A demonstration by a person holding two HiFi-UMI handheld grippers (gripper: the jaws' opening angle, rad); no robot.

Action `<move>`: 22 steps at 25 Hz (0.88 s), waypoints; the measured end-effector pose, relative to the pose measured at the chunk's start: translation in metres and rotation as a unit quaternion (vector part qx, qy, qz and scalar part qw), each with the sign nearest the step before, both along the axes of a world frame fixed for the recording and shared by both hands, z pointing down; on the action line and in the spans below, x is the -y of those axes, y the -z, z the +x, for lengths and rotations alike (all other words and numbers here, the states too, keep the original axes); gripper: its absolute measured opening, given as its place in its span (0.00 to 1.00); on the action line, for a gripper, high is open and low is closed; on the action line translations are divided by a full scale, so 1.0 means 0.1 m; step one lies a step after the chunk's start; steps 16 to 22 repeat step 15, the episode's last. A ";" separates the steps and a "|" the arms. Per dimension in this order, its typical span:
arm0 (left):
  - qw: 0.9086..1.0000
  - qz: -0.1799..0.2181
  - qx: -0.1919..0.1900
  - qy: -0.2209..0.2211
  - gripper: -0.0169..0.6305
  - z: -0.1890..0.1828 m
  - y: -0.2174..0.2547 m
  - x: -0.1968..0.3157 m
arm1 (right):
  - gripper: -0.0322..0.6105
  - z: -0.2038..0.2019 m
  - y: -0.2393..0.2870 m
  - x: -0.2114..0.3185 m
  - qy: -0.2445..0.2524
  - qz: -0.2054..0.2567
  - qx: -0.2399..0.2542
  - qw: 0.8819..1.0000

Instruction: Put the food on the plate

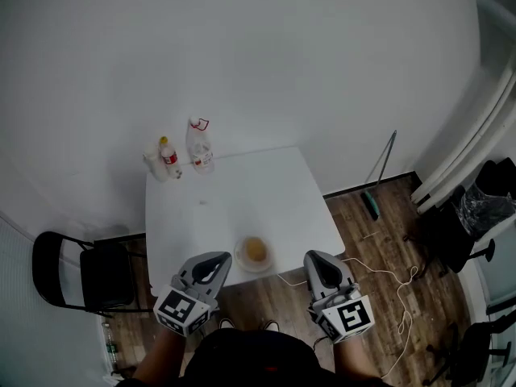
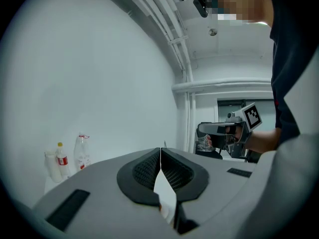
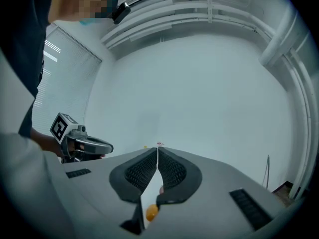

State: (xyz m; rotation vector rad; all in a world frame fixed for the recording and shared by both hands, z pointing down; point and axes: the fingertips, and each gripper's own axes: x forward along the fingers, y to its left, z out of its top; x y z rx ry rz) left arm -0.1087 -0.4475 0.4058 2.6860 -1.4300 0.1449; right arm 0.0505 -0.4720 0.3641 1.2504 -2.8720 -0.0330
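Observation:
A white plate (image 1: 241,261) with a brownish-orange piece of food (image 1: 255,249) on it sits near the front edge of the white table (image 1: 226,200). My left gripper (image 1: 216,258) hangs just left of the plate, its jaws shut with nothing between them (image 2: 160,151). On the plate's right, beyond the table's corner, is my right gripper (image 1: 313,256), also shut and empty (image 3: 157,150). Each gripper view looks level at the white wall, and each shows the other gripper off to one side.
Two bottles (image 1: 168,158) and a clear plastic bag-like container (image 1: 199,145) stand at the table's back left corner. A black chair (image 1: 89,272) is left of the table. A white cable (image 1: 387,276) lies on the wooden floor, and a broom (image 1: 375,192) leans on the wall.

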 end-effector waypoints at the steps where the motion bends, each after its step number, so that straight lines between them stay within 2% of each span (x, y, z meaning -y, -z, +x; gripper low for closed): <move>1: 1.000 -0.001 0.006 0.001 0.06 0.01 -0.01 -0.01 | 0.09 0.00 -0.01 0.00 0.002 -0.001 -0.001 1.000; 15: 1.000 -0.009 0.007 0.014 0.06 -0.23 -0.05 -0.14 | 0.09 -0.31 -0.21 -0.05 0.028 -0.021 -0.020 0.999; 22: 1.000 -0.009 0.007 0.014 0.06 -0.23 -0.05 -0.14 | 0.09 -0.31 -0.21 -0.05 0.028 -0.021 -0.020 0.999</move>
